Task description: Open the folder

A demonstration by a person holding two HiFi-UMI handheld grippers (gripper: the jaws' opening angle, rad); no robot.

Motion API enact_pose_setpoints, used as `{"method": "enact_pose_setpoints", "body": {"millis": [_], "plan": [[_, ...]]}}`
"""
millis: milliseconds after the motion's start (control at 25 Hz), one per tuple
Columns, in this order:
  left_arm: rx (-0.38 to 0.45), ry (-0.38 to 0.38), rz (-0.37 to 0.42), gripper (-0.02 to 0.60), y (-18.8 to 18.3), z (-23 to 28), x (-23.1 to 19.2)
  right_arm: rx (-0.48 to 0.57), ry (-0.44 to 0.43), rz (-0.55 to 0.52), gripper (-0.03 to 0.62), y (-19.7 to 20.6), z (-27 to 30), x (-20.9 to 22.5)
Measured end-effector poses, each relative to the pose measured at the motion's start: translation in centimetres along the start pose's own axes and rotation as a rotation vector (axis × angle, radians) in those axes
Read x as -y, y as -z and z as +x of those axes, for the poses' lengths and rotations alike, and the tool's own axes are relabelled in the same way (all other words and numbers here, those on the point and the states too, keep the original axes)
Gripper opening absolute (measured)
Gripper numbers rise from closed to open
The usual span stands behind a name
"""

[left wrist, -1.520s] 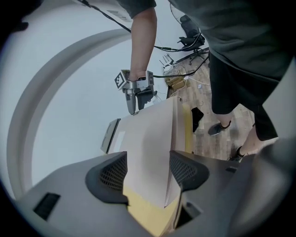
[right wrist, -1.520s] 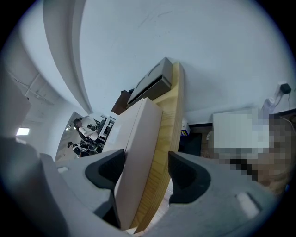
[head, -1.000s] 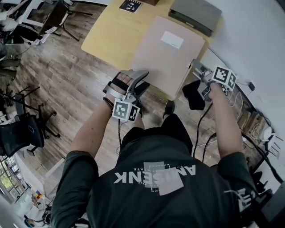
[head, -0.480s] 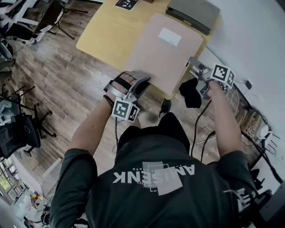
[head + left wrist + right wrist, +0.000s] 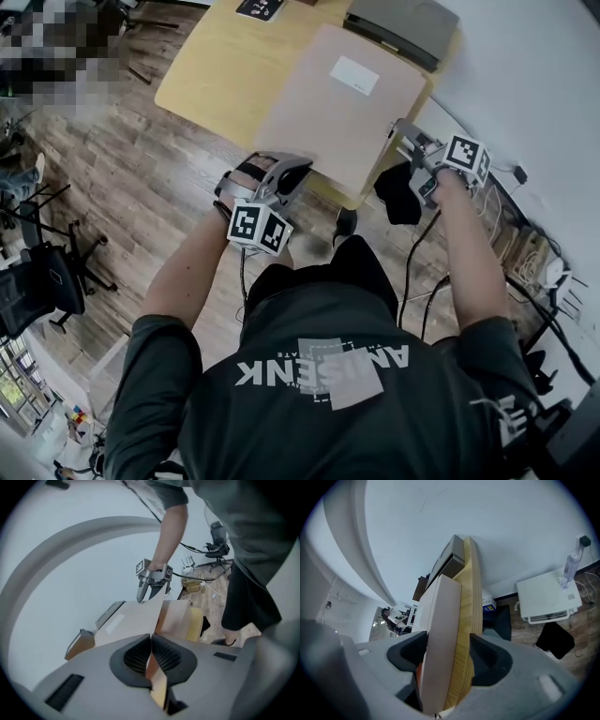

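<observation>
A beige folder with a white label lies closed on the yellow wooden table. My left gripper is at the folder's near left corner. In the left gripper view its jaws have come together, and the pads pinch the thin edge of the folder's cover. My right gripper is at the table's right edge. There the folder and the tabletop both stand between its pads, clamped together. The right gripper also shows across the folder in the left gripper view.
A flat grey case lies at the table's far end, beside a marker card. A black bag sits under the table's near edge. Cables run along the white wall on the right. Office chairs stand on the wooden floor at left.
The left gripper's jaws, wide apart around the folder's corner a second ago, have shut on the cover and rolled a little. The right gripper has kept still.
</observation>
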State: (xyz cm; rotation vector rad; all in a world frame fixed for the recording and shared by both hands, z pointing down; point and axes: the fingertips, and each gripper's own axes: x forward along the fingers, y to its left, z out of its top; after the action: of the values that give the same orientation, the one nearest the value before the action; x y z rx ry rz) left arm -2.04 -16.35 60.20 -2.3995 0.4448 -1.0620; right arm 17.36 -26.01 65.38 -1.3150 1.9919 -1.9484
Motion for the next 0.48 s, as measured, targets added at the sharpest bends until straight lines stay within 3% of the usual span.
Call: {"method": "enact_pose_setpoints", "body": {"millis": [200, 480], "plan": [[-0.017, 0.036, -0.254, 0.011, -0.3, -0.5, -1.1, 0.006, -0.020, 0.048, 0.296, 0.1, -0.2, 0.3], [-0.017, 0.061, -0.466, 0.011, -0.5, -1.1, -1.8, -0.010, 0.012, 0.026, 0.308, 0.2, -0.3, 0.3]]}}
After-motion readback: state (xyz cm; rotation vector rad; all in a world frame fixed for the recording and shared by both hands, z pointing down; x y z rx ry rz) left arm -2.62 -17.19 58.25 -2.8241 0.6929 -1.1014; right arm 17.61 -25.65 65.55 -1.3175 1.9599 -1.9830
